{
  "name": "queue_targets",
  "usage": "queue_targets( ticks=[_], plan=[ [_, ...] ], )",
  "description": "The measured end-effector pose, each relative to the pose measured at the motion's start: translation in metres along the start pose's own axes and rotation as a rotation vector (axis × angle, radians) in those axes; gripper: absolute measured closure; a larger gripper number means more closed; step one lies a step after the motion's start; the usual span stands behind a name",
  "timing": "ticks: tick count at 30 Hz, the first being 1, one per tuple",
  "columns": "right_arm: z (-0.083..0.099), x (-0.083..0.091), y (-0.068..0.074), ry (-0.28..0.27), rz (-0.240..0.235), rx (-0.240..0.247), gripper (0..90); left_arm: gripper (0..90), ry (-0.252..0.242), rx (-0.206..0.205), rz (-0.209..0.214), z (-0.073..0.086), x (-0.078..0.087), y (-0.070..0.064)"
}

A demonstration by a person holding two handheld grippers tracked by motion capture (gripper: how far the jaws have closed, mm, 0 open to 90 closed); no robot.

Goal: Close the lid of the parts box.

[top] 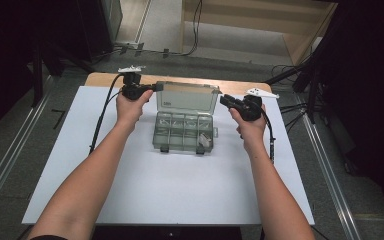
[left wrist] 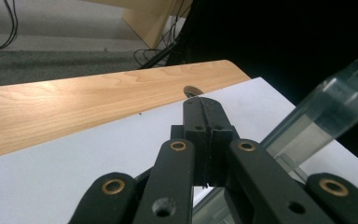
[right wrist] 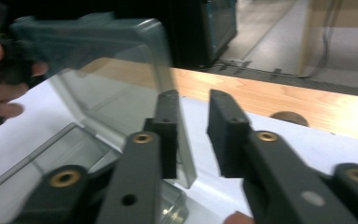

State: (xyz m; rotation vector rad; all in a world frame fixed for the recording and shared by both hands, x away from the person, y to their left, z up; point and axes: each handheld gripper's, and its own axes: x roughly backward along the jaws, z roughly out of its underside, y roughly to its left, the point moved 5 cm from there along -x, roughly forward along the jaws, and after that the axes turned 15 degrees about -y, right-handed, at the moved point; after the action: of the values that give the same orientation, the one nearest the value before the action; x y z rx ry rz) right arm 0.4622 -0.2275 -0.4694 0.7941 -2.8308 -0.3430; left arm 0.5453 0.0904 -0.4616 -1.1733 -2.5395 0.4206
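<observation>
Organizer box [top: 184, 131] sits mid-worktop [top: 145, 190], lid [top: 186, 98] standing open at the back, long axis running L-R. Left claw [top: 152, 88] at the lid's left top corner, jaws pressed together; can't tell if any lid edge is pinched btwn them. Right claw [top: 223, 100] spread apart, lid's right edge just entering the gap, so it's nearer to a grip. Compartment contents too blurry to ID.
</observation>
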Motion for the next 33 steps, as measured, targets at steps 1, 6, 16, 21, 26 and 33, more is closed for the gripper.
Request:
queue_targets(
  ticks=[1, 6, 16, 21, 26, 33],
  plan=[
    [-0.001, 0.000, -0.002, -0.001, 0.011, -0.011, 77.7, 89.6, 0.001, -0.001, 0.001, 0.000, 0.000, -0.001],
    [-0.002, -0.005, -0.002, 0.003, 0.022, -0.074, 87.6, 89.5, -0.016, -0.009, 0.006, -0.002, 0.006, -0.006],
    [-0.009, -0.009, 0.009, -0.016, 0.022, -0.085, 87.8, 89.5, -0.025, -0.004, 0.027, -0.002, 0.016, -0.013],
    [-0.010, -0.008, 0.013, -0.011, 0.018, -0.075, 87.8, 89.5, -0.032, -0.012, 0.031, -0.001, 0.020, -0.019],
    [-0.010, -0.005, 0.017, -0.015, 0.016, -0.069, 87.8, 89.5, -0.028, -0.029, 0.027, 0.000, 0.024, -0.023],
    [-0.007, 0.000, 0.023, -0.001, 0.018, -0.025, 87.7, 89.3, -0.033, -0.023, 0.044, 0.003, 0.032, -0.028]
  ],
)
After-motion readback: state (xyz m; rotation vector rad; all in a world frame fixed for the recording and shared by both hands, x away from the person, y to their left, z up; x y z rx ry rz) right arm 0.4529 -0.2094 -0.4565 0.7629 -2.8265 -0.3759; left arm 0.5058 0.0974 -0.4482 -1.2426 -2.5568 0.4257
